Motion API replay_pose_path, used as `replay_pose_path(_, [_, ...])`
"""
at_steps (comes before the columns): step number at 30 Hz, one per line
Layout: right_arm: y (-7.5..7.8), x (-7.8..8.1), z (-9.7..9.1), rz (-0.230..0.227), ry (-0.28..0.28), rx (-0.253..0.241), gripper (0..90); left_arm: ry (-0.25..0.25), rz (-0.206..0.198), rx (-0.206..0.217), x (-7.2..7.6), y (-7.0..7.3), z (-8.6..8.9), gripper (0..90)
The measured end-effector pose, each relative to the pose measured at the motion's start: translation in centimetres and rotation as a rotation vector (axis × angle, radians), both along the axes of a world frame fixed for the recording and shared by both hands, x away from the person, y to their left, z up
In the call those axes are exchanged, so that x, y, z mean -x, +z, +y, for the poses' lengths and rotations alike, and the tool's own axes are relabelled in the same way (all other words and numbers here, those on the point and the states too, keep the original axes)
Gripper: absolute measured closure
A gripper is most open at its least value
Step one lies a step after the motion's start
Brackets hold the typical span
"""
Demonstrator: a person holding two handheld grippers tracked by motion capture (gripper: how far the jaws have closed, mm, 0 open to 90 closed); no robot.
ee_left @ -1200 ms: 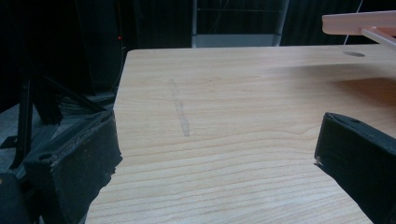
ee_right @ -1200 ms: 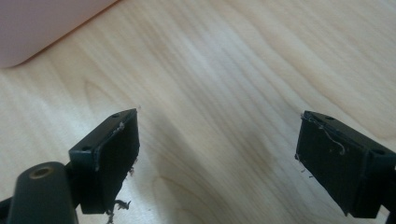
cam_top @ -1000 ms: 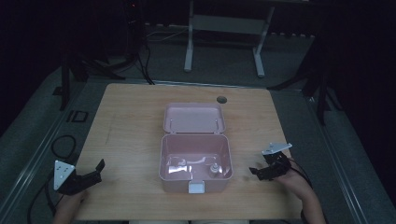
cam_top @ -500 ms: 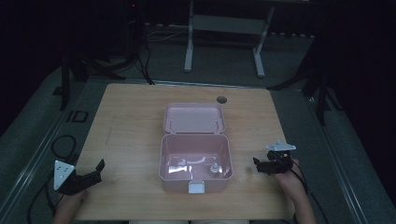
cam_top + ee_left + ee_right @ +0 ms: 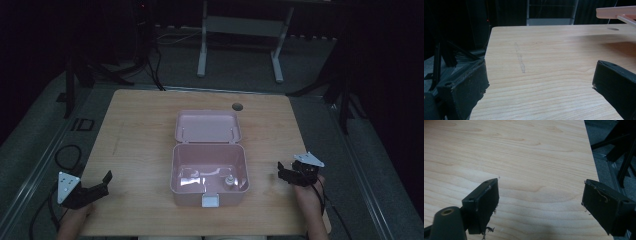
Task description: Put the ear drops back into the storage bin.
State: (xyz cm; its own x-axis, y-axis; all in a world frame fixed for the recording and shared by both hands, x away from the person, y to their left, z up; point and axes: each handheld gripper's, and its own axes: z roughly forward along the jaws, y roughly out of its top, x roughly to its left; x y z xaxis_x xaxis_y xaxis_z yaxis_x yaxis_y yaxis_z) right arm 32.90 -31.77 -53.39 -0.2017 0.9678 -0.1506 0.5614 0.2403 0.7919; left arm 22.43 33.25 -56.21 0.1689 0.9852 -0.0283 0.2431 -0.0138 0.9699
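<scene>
An open box (image 5: 210, 170) is placed at the middle of the table (image 5: 135, 135). The left gripper (image 5: 97, 187) is held to its left, the right gripper (image 5: 286, 172) to its right, both near the front edge.

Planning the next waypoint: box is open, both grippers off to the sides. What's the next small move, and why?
Probably bring the right gripper left toward the pink box. Its jaws stand open over bare table, holding nothing, and it sits nearer the box than the left gripper. The lid lies open, with a small item inside.
</scene>
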Motion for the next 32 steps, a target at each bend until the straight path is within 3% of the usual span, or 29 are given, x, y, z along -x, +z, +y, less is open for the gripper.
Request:
replay_pose_path(4, [-0.3, 0.2, 0.0, -0.017, -0.019, -0.008, 13.8, 0.000, 0.000, 0.000, 0.0, 0.0, 0.0, 0.4])
replay_pose_path(7, [-0.6, 0.6, 0.0, -0.073, -0.041, -0.018, 13.5, 0.000, 0.000, 0.000, 0.0, 0.0, 0.0, 0.3])
replay_pose_path(9, [-0.5, 1.0, -0.1, -0.139, -0.067, -0.042, 13.3, 0.000, 0.000, 0.000, 0.0, 0.0, 0.0, 0.4])
replay_pose_path(19, [-0.9, 1.9, 0.0, -0.249, -0.066, -0.027, 13.3, -0.001, -0.002, 0.002, 0.0, 0.0, 0.0, 0.3])
replay_pose_path(26, [-1.1, 2.2, -0.1, -0.288, -0.042, -0.026, 13.3, -0.006, -0.005, 0.002, 0.0, 0.0, 0.0, 0.3])
replay_pose_path(32, [-1.3, 2.2, -0.1, -0.282, -0.044, -0.012, 13.3, -0.007, -0.005, 0.002, 0.0, 0.0, 0.0, 0.3])
